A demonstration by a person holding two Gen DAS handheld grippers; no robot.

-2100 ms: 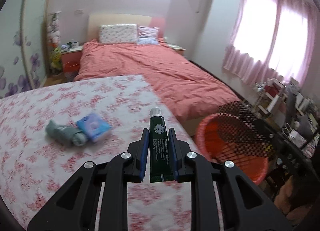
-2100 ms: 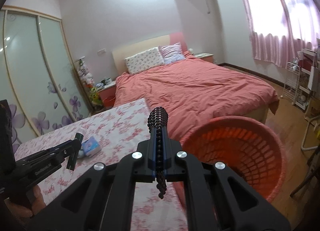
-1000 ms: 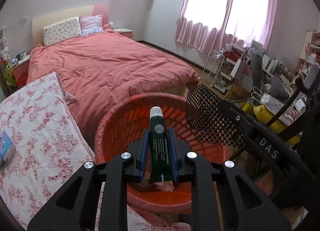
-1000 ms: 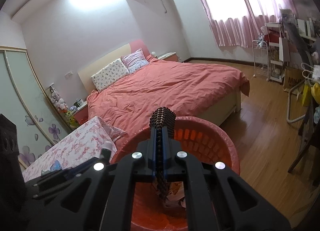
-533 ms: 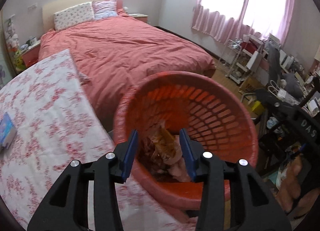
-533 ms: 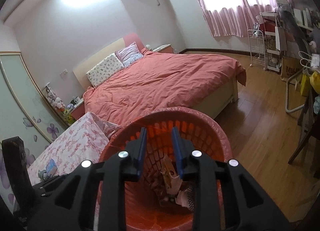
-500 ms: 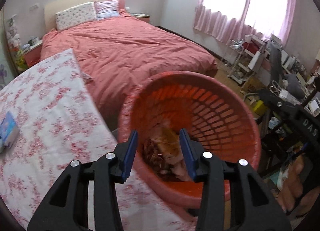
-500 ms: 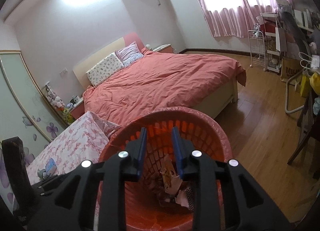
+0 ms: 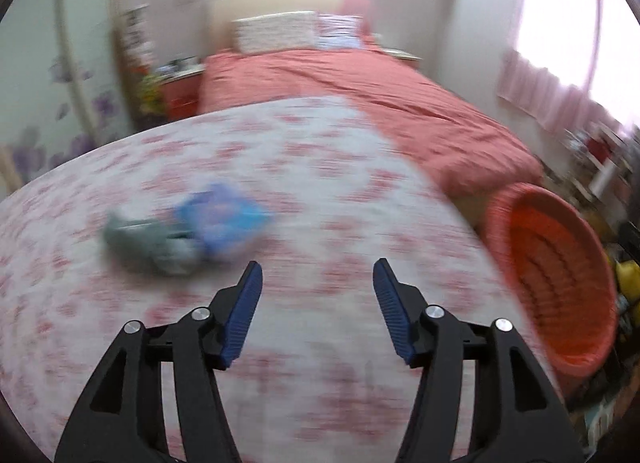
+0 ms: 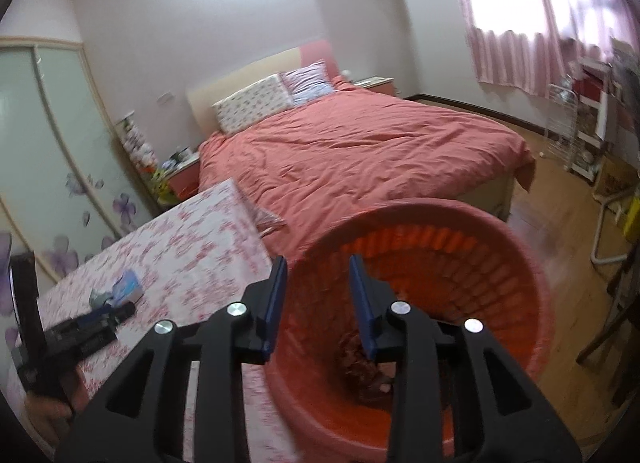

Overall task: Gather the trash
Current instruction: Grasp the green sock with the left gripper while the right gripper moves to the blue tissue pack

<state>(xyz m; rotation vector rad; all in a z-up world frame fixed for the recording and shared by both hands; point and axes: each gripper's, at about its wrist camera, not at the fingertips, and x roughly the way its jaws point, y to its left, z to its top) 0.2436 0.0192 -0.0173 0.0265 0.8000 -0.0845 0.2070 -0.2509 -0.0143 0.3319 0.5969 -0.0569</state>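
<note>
My left gripper point(image 9: 317, 275) is open and empty above the floral-cloth table point(image 9: 320, 383). Ahead and to its left lie a blue packet point(image 9: 224, 217) and a grey wrapper point(image 9: 154, 239), touching each other; the view is motion-blurred. The orange basket point(image 9: 556, 279) stands off the table's right edge. My right gripper point(image 10: 318, 271) is open and empty over the orange basket point(image 10: 520, 255), which holds crumpled trash point(image 10: 360, 359) at its bottom. The left gripper point(image 10: 108, 313) also shows in the right wrist view, near the blue packet point(image 10: 127, 283).
A bed with a pink cover point(image 10: 360, 143) lies behind the table and basket. A wardrobe with flower print point(image 10: 48, 151) stands at the left. Shelves and clutter point(image 10: 592, 123) line the right wall under a curtained window. Wooden floor point(image 10: 560, 199) lies to the right.
Both grippers opened and dropped the green tube and the black mesh piece into the basket. My left gripper has swung back left over the table toward the packet and wrapper.
</note>
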